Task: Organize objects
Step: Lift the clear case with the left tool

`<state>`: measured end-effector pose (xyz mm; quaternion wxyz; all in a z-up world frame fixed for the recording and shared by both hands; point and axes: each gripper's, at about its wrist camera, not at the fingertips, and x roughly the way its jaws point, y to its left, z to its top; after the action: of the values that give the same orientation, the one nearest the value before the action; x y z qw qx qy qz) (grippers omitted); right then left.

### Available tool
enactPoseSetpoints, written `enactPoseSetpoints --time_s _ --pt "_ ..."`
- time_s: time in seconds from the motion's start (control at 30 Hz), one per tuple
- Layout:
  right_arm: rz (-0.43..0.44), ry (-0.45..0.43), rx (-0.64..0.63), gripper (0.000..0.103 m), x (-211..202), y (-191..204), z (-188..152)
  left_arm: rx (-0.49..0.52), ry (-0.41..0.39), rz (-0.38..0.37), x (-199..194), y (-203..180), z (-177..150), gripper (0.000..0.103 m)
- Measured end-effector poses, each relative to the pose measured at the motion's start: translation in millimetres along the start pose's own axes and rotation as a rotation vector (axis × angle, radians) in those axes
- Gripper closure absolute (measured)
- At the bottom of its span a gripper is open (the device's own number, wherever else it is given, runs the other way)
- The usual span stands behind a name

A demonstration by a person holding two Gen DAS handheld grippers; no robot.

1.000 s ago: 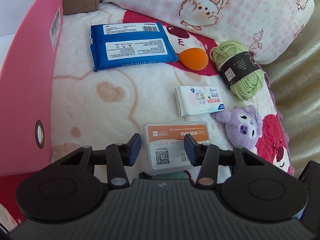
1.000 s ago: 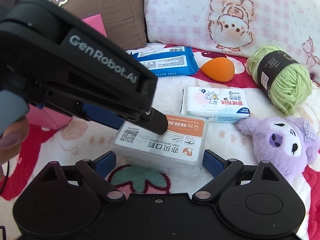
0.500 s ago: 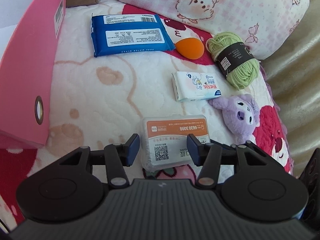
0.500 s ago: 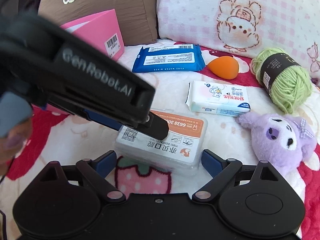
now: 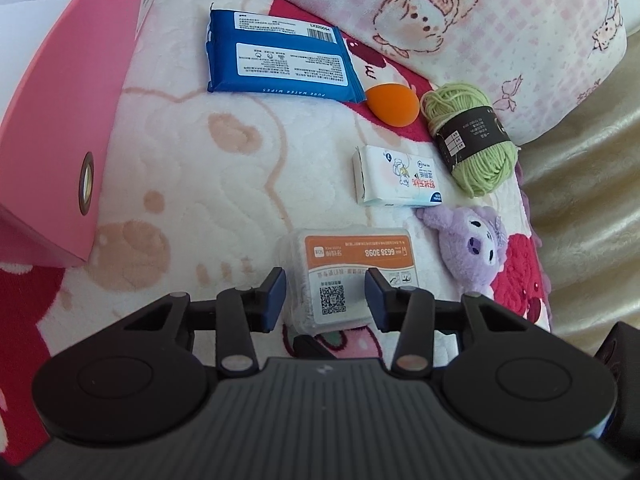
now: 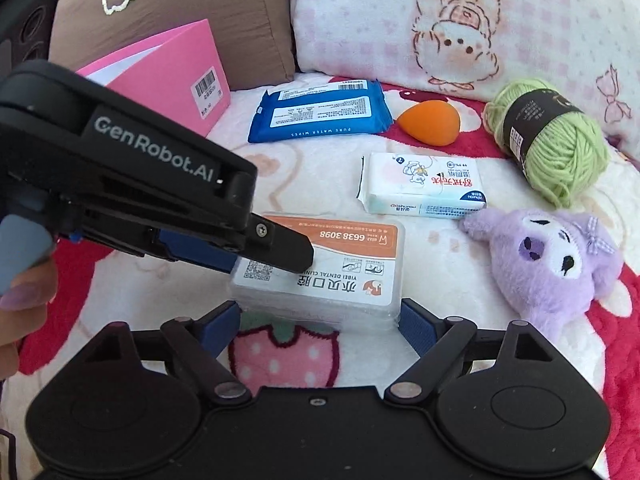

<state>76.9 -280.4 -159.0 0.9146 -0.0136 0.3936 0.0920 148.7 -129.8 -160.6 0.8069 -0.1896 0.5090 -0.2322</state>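
**Floss-pick box bracketed from two sides**

A slip or a tilt is the likely fault: the clear plastic box of dental floss picks (image 6: pixel 320 268) is smooth-walled and lies on a soft quilted blanket (image 5: pixel 192 184), so uneven pressure could push it askew or squeeze it out. The left gripper (image 5: pixel 326 300) is seen above the box lid with narrow jaws that are closing; whether its pads touch the box cannot be told. The right gripper (image 6: pixel 320 322) has wide jaws closing around the near end of the box, not yet pressing. The box sits near the front edge of the blanket, orange-and-white label upward, a QR code showing, just beside the purple plush toy (image 6: pixel 548 264).
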Motion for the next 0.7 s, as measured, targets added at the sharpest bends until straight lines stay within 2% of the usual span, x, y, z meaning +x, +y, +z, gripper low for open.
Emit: enactPoseSetpoints --time_s 0.1,0.2,0.33,0.5,0.7 --pt "-0.005 -0.002 0.0 0.017 -7 2 0 0.01 0.007 -0.005 -4 -3 -1 0.061" --pt "-0.046 -0.012 -0.052 0.017 -22 14 3 -0.032 0.034 -0.029 -13 -4 3 0.058" --pt "-0.018 -0.017 -0.026 0.018 -34 12 15 0.025 0.011 -0.014 -31 -16 3 0.058" --pt "-0.01 -0.007 -0.063 0.018 -55 23 26 0.076 0.017 -0.002 -59 -29 4 0.058" --pt "-0.025 -0.058 -0.108 0.018 -88 43 34 0.128 0.026 -0.004 -99 -41 10 0.058"
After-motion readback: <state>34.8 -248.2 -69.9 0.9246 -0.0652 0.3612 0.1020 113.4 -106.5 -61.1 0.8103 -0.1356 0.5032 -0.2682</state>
